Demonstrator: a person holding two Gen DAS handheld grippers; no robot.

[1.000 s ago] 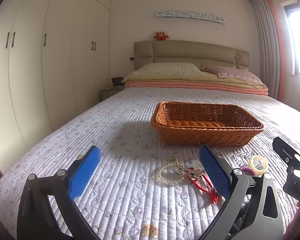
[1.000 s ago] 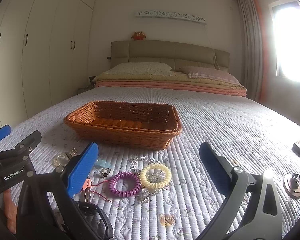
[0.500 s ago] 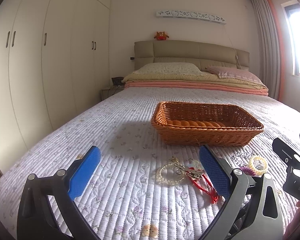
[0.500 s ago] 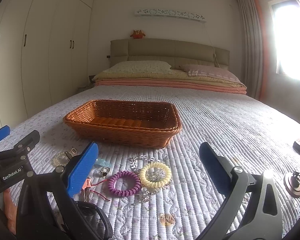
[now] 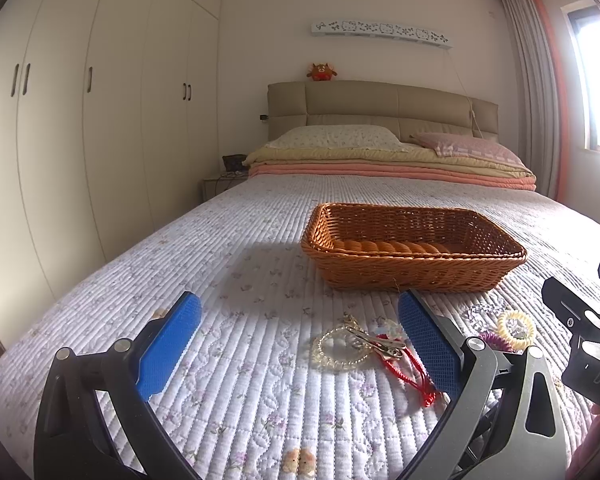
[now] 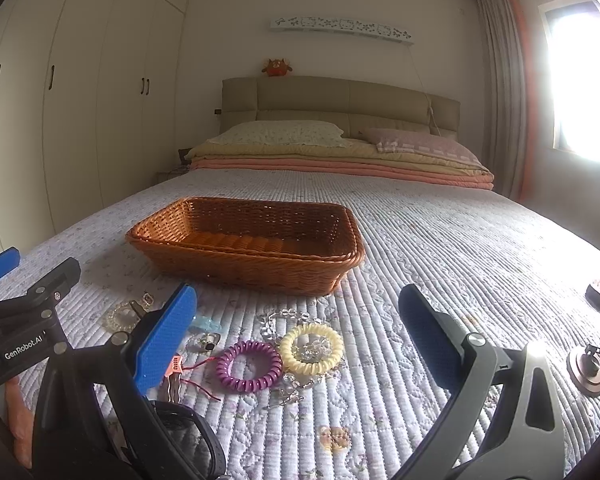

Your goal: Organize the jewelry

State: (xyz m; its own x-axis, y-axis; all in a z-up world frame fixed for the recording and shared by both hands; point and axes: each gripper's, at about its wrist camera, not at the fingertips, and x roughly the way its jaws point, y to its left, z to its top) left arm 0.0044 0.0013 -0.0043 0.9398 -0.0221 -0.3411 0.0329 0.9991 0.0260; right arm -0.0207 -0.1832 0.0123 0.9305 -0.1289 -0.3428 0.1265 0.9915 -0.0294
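Observation:
A brown wicker basket (image 5: 414,250) (image 6: 248,246) stands on the quilted bed. In front of it lie a pearl bracelet (image 5: 342,350), a metal hair clip (image 5: 374,342) and a red cord (image 5: 410,368). A purple coil hair tie (image 6: 248,365), a yellow coil hair tie (image 6: 311,348) and a clear bead bracelet (image 6: 278,320) lie nearby. My left gripper (image 5: 300,344) is open and empty above the quilt, short of the bracelet. My right gripper (image 6: 296,344) is open and empty, just short of the hair ties.
The bed's quilt (image 5: 240,280) spreads all around. Folded blankets and pillows (image 5: 388,160) lie at the headboard. White wardrobes (image 5: 100,120) line the left wall. A small stand with a round base (image 6: 590,364) sits at the right edge of the right wrist view.

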